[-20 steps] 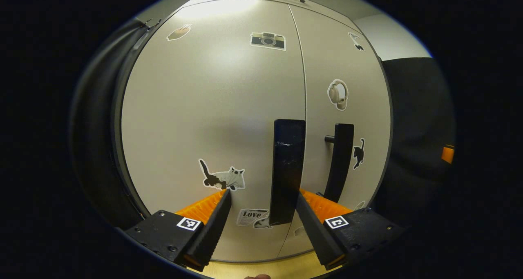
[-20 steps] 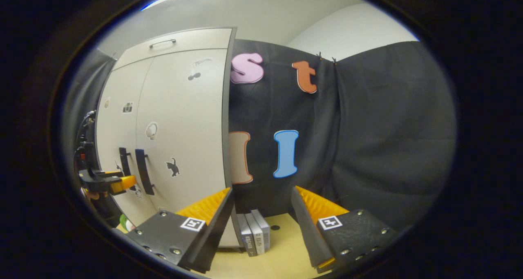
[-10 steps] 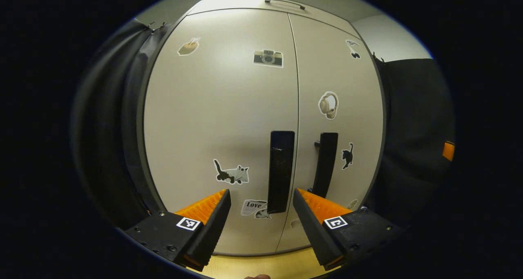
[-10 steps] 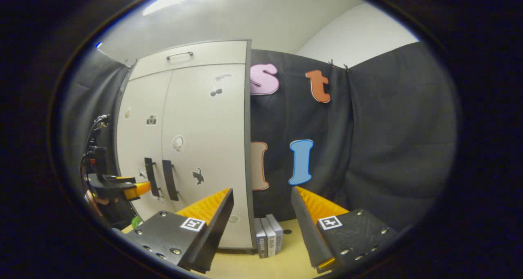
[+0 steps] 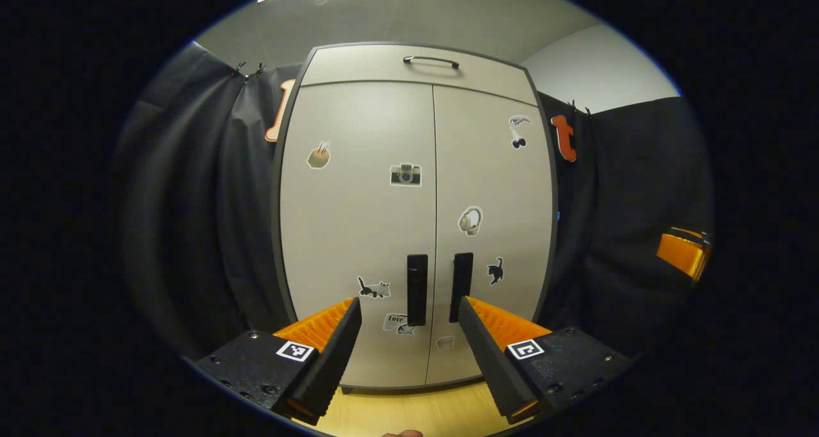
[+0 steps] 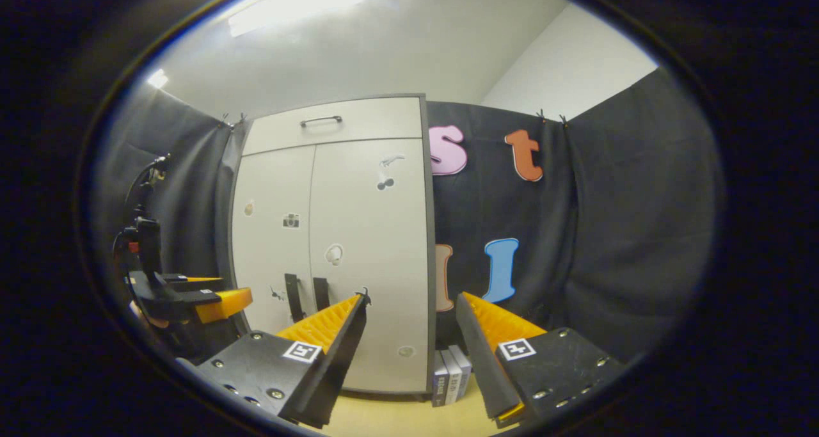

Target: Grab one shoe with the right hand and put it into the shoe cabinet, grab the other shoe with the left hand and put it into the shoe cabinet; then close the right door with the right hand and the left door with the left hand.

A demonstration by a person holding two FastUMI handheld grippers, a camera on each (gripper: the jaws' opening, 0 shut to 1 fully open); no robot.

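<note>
The pale shoe cabinet (image 5: 358, 232) faces me in the left gripper view with both doors shut and the two dark upright handles (image 5: 416, 288) side by side at the seam. My left gripper (image 5: 409, 309) hangs open a fair way in front of them, holding nothing. In the right gripper view the cabinet (image 6: 371, 232) stands left of centre, and my right gripper (image 6: 409, 306) is open and empty, off its right front corner. The left gripper (image 6: 211, 293) shows there at the far left. The shoes are hidden behind the doors.
A drawer with a metal handle (image 5: 430, 60) tops the cabinet. Grey box-like things (image 6: 451, 376) stand on the wooden floor (image 6: 397, 414) beside the cabinet's right side. Black cloth walls close in on both sides.
Both grippers have pulled back from the cabinet, which now looks smaller and whole. The left gripper has left the left door handle. Both stay open.
</note>
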